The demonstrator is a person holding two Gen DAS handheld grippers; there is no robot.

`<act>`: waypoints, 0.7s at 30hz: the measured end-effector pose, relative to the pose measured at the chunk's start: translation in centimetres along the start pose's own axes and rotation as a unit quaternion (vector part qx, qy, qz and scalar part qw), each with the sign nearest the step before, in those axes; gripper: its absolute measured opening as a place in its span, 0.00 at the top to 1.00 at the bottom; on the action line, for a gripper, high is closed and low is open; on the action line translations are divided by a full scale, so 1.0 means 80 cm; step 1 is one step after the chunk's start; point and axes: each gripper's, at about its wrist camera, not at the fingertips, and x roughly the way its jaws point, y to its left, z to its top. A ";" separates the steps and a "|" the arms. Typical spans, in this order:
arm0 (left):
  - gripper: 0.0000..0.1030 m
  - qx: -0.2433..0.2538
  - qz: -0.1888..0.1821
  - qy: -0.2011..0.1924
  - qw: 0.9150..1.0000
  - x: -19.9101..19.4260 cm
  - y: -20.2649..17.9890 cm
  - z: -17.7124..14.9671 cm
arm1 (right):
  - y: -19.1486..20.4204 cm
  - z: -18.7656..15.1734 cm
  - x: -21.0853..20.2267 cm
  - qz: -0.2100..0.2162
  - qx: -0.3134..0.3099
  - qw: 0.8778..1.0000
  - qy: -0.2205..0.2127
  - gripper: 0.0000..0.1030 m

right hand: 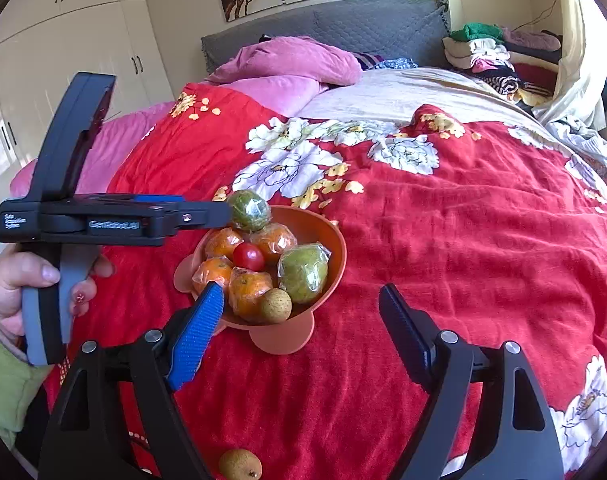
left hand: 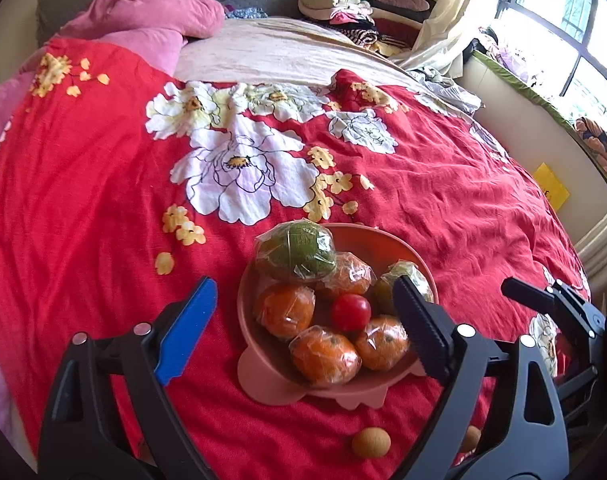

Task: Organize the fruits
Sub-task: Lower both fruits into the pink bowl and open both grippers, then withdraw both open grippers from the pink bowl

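Seven wrapped fruits [left hand: 289,310], red tomato [left hand: 350,312], small longan [right hand: 275,306] fill pink bowl [left hand: 399,248].

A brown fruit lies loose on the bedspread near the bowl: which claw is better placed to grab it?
Probably right: the right claw is open, low, with the brown fruit just beneath it; the left claw sits higher, over the bowl.

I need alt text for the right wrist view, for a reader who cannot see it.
A pink bowl of wrapped fruit and a red tomato sits on a red floral bedspread. The open right gripper frames its near side; a small brown fruit lies loose below.
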 end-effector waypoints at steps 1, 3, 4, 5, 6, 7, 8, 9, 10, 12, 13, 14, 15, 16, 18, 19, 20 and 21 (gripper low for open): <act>0.18 0.001 0.001 -0.002 1.000 -0.004 -0.001 -0.001 | 0.001 0.000 -0.003 -0.002 -0.001 1.000 -0.002 0.21; 0.15 0.003 0.002 -0.007 1.000 -0.011 -0.002 -0.002 | 0.001 0.000 -0.007 -0.005 -0.001 1.000 -0.005 0.19; 0.15 0.004 0.002 -0.009 1.000 -0.014 -0.003 -0.003 | 0.002 -0.001 -0.011 -0.007 -0.003 1.000 -0.007 0.19; 0.14 0.006 0.001 -0.010 1.000 -0.018 -0.005 -0.005 | 0.003 -0.001 -0.013 -0.007 -0.005 1.000 -0.008 0.18; 0.13 0.007 0.002 -0.012 1.000 -0.021 -0.006 -0.006 | 0.005 -0.001 -0.016 -0.008 -0.007 1.000 -0.010 0.18; 0.12 0.008 0.003 -0.014 1.000 -0.024 -0.007 -0.007 | 0.006 -0.001 -0.021 -0.009 -0.009 1.000 -0.012 0.17; 0.10 0.010 0.003 -0.015 1.000 -0.027 -0.010 -0.009 | 0.008 -0.001 -0.024 -0.010 -0.012 1.000 -0.013 0.17; 0.10 0.011 0.002 -0.016 1.000 -0.029 -0.011 -0.010 | 0.009 -0.002 -0.028 -0.011 -0.013 1.000 -0.015 0.16; 0.10 0.012 0.002 -0.019 1.000 -0.033 -0.014 -0.012 | 0.010 -0.003 -0.032 -0.011 -0.013 1.000 -0.016 0.16; 0.10 0.014 0.003 -0.021 1.000 -0.036 -0.017 -0.015 | 0.012 -0.005 -0.039 -0.009 -0.014 1.000 -0.018 0.14; 0.10 0.013 0.004 -0.023 1.000 -0.038 -0.018 -0.017 | 0.014 -0.005 -0.042 -0.010 -0.014 1.000 -0.019 0.14; 0.10 0.011 0.005 -0.025 1.000 -0.041 -0.020 -0.020 | 0.016 -0.007 -0.047 -0.013 -0.019 1.000 -0.019 0.14; 0.10 0.010 0.003 -0.025 1.000 -0.042 -0.021 -0.023 | 0.018 -0.008 -0.050 -0.015 -0.023 0.999 -0.019 0.13; 0.10 0.009 0.002 -0.026 1.000 -0.044 -0.022 -0.026 | 0.019 -0.010 -0.053 -0.016 -0.025 0.999 -0.020 0.13; 0.10 0.008 -0.002 -0.025 1.000 -0.049 -0.026 -0.034 | 0.022 -0.012 -0.058 -0.015 -0.027 0.999 -0.020 0.12; 0.10 0.008 -0.003 -0.025 1.000 -0.050 -0.028 -0.036 | 0.024 -0.014 -0.061 -0.014 -0.029 0.999 -0.020 0.12; 0.10 0.008 -0.004 -0.025 1.000 -0.053 -0.030 -0.040 | 0.025 -0.015 -0.062 -0.014 -0.031 0.999 -0.018 0.12; 0.10 0.007 -0.006 -0.025 1.000 -0.056 -0.031 -0.044 | 0.026 -0.016 -0.063 -0.014 -0.032 0.999 -0.016 0.12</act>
